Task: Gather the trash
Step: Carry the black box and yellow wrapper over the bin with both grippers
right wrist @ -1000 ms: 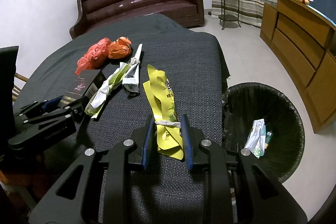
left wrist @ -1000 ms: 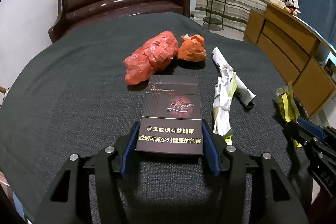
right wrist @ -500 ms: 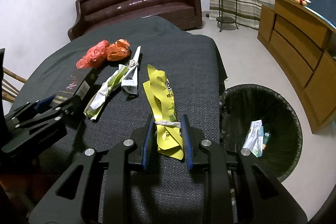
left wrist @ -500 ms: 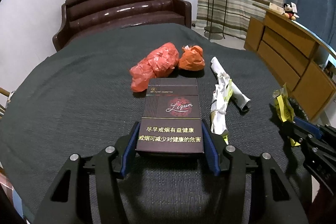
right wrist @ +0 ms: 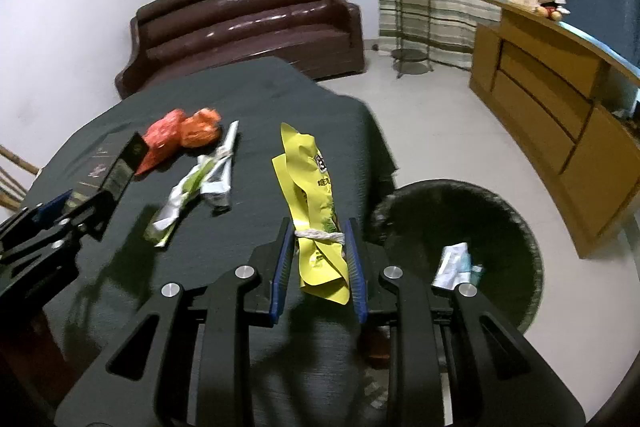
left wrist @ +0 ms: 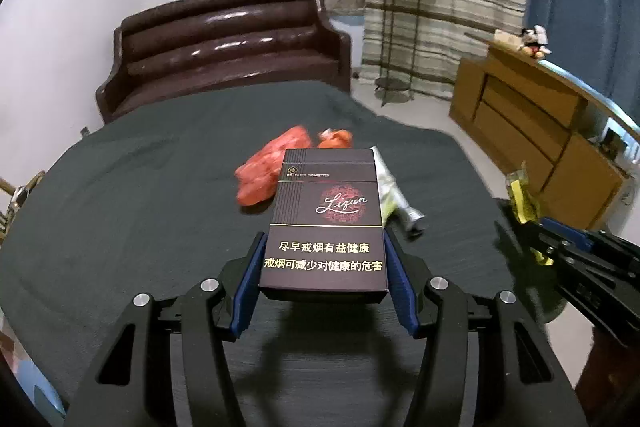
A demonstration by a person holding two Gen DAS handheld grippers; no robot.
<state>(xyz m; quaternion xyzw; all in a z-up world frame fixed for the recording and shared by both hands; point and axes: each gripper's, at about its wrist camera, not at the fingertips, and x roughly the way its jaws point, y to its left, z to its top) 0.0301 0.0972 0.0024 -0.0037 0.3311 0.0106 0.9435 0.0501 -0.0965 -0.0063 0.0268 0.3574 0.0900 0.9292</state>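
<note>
My left gripper [left wrist: 324, 287] is shut on a dark cigarette pack [left wrist: 326, 223] and holds it above the dark table [left wrist: 140, 211]; it also shows in the right wrist view [right wrist: 120, 171]. My right gripper [right wrist: 320, 263] is shut on a yellow wrapper [right wrist: 316, 203] tied with white string, lifted near the table's right edge. A red bag [left wrist: 268, 171], an orange bag [left wrist: 336, 138] and a crumpled white-green wrapper [right wrist: 188, 191] lie on the table. A black bin [right wrist: 460, 247] stands on the floor at the right, with a wrapper inside.
A brown leather sofa [left wrist: 224, 55] stands behind the table. A wooden cabinet [left wrist: 540, 131] is at the right, a plant stand [left wrist: 396, 39] by the striped curtain. A silver-white wrapper [right wrist: 222, 167] lies beside the white-green one.
Both grippers have risen with their loads. The cigarette pack has left the table, and the yellow wrapper hangs higher, nearer the bin.
</note>
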